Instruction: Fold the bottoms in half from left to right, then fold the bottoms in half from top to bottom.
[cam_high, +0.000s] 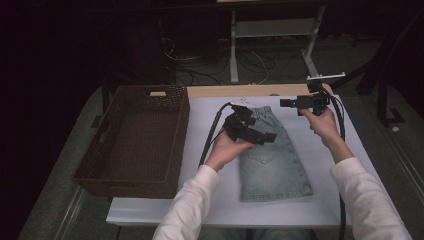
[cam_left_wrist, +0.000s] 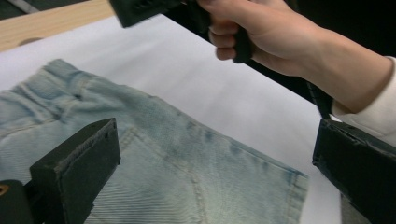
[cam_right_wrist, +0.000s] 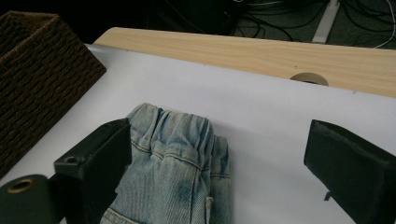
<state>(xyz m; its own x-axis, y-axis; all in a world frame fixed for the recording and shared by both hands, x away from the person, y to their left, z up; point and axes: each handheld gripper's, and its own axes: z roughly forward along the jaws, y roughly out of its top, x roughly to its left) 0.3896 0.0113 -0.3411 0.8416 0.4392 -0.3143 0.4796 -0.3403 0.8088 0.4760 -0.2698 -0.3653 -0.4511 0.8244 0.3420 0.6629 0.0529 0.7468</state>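
Observation:
A folded light-blue denim garment (cam_high: 274, 170) lies flat on the white table cover (cam_high: 325, 165), waistband toward the far side. My left gripper (cam_high: 261, 132) hovers over its upper left part, jaws wide apart and empty; in the left gripper view (cam_left_wrist: 215, 158) the denim (cam_left_wrist: 187, 163) lies beneath them. My right gripper (cam_high: 287, 103) is held above the table just right of the waistband, pointing left, open and empty. In the right gripper view (cam_right_wrist: 215, 158) the gathered waistband (cam_right_wrist: 180, 140) sits between and just below its jaws.
A brown wicker basket (cam_high: 181, 125) stands at the table's left, its wall (cam_right_wrist: 37, 79) close to the denim. A bare wooden strip (cam_high: 225, 91) runs along the far edge. Cables trail from both grippers. White cover lies bare right of the garment.

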